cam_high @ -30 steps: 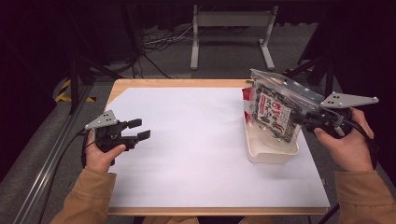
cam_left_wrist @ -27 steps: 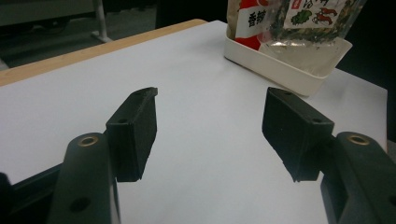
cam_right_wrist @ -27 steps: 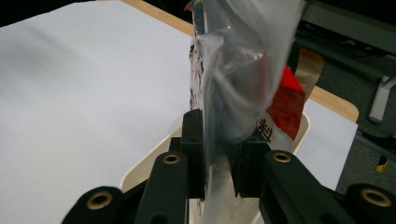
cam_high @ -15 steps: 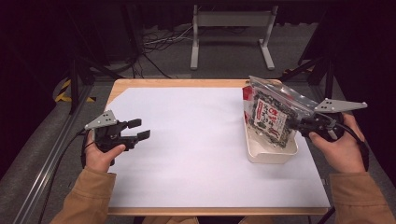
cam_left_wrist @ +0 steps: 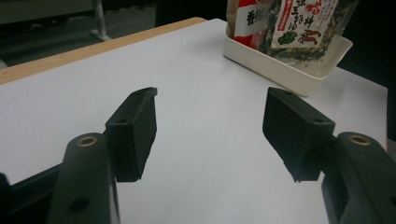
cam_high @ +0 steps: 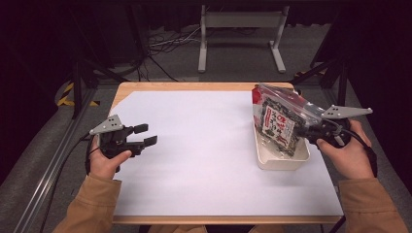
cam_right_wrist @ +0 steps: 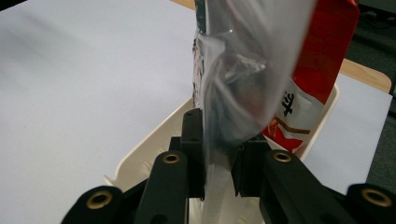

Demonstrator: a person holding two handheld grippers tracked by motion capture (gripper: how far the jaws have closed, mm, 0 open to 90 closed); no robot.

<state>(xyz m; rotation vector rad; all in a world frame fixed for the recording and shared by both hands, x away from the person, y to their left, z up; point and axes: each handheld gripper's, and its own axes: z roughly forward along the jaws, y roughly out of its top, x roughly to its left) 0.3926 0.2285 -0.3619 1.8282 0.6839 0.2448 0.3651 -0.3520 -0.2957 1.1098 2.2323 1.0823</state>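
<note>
Our left gripper [cam_high: 145, 135] hangs low over the near left of the table with its jaws spread wide and nothing between them. Our right gripper [cam_high: 302, 130] is clenched on the clear edge of a bag [cam_high: 278, 121], which stands tilted in a white tray [cam_high: 282, 160] at the right side; a red bag [cam_right_wrist: 322, 60] stands in the tray just behind it. We see a white sheet [cam_high: 204, 150] covering most of the wooden table [cam_high: 194, 86], whose bare edge shows along the far side. Beyond that lies grey floor [cam_high: 233, 63], with cables [cam_high: 165, 46] and a pale metal stand [cam_high: 240, 29] in the dark room.
</note>
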